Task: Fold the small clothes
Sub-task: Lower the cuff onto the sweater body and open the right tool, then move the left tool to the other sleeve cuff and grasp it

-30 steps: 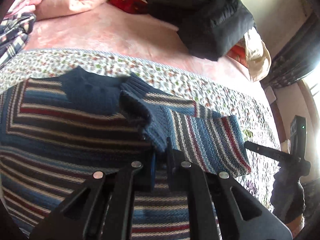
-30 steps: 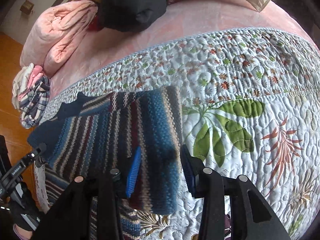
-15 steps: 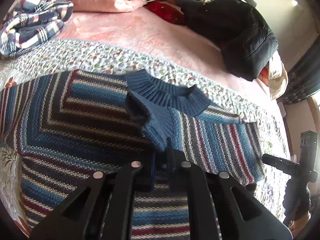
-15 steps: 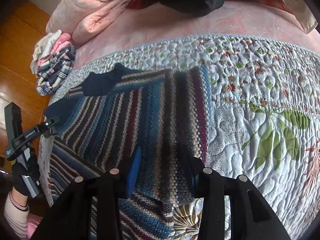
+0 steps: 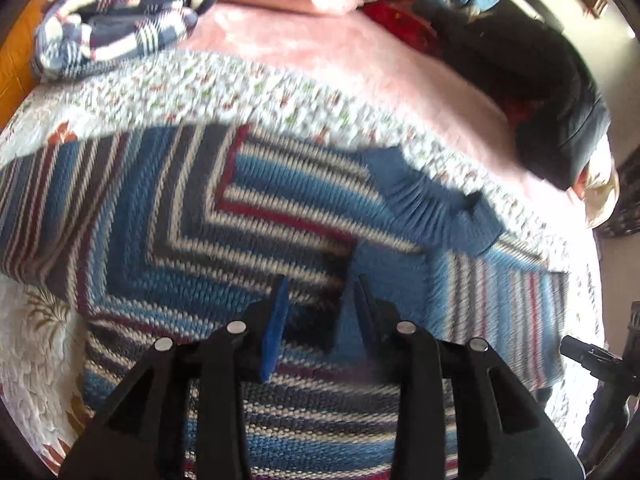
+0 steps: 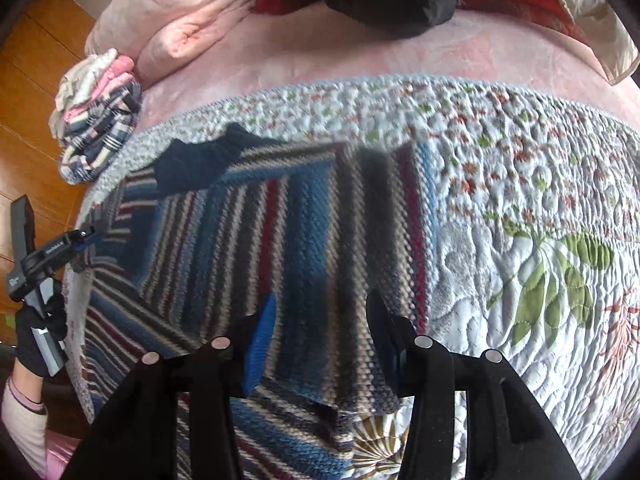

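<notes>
Bed (image 6: pixel 320 68) fills both of our views, its pink cover showing past the quilt; the floral quilt (image 6: pixel 520 184) spreads over the near part, white with green leaves and red sprigs; on that quilt we see the striped sweater (image 5: pixel 168 216) lying flat, knitted in blue, navy, cream and dark red, its navy ribbed collar (image 5: pixel 424 208) pointing toward the pink cover; in the right view one sleeve (image 6: pixel 360 240) lies folded across the body, its stripes running lengthwise, its edge beside the bare quilt; a dark jacket (image 5: pixel 552 92) is heaped at the far side of the bed; a pink blanket (image 6: pixel 176 28) is bundled near it; a pile of folded plaid clothes (image 6: pixel 96 136) sits at the bed's edge, just beside the quilt; our left tool (image 5: pixel 320 312) hovers low over the sweater's middle, its blue-padded fingers parted with only knit showing in the gap, gripping nothing; our right tool (image 6: pixel 320 332) is spread wider over the folded sleeve, likewise empty; a gloved hand (image 6: pixel 36 336) grips the left tool's handle at the edge of the right view.
</notes>
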Motion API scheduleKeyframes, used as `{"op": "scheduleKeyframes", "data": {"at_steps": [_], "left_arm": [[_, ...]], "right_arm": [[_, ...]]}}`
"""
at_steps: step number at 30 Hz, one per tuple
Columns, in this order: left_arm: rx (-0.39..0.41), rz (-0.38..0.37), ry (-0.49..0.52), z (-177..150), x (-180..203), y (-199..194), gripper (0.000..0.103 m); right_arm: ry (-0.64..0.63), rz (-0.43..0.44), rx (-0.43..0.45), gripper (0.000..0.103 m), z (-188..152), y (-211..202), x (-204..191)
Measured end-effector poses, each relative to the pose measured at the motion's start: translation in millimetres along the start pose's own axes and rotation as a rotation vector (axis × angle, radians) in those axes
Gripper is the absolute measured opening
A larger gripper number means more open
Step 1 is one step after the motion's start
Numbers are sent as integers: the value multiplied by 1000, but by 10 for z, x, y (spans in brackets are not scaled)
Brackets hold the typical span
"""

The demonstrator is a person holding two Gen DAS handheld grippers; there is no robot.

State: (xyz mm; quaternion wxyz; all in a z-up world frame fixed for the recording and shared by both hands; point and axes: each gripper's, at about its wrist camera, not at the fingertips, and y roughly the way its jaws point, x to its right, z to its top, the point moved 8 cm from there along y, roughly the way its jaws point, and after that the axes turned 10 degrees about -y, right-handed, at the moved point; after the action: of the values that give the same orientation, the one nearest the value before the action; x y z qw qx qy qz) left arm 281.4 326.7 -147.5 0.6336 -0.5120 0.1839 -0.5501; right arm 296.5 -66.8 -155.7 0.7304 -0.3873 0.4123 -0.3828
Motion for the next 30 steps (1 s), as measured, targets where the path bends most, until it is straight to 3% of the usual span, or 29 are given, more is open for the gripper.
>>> {"op": "scheduleKeyframes", "data": {"at_steps": [1, 5, 12, 16, 26, 30], "left_arm": [[9, -22, 15, 2, 100, -42, 45], [-40, -60, 135, -257, 496, 19, 51], [-141, 30, 239, -710, 512, 387, 59], [-134, 55, 296, -812, 485, 458, 60], [-125, 15, 279, -829, 486, 459, 63], [-91, -43, 211, -587, 333, 111, 65]], "right_arm": [[0, 13, 20, 48, 58, -55, -53], [-18, 10, 18, 48, 94, 2, -207], [-42, -38, -100, 48, -142, 451, -260], [-46, -48, -105, 48, -185, 516, -247], [-41, -101, -88, 51, -204, 504, -278], [-24, -87, -19, 51, -85, 200, -417]]}}
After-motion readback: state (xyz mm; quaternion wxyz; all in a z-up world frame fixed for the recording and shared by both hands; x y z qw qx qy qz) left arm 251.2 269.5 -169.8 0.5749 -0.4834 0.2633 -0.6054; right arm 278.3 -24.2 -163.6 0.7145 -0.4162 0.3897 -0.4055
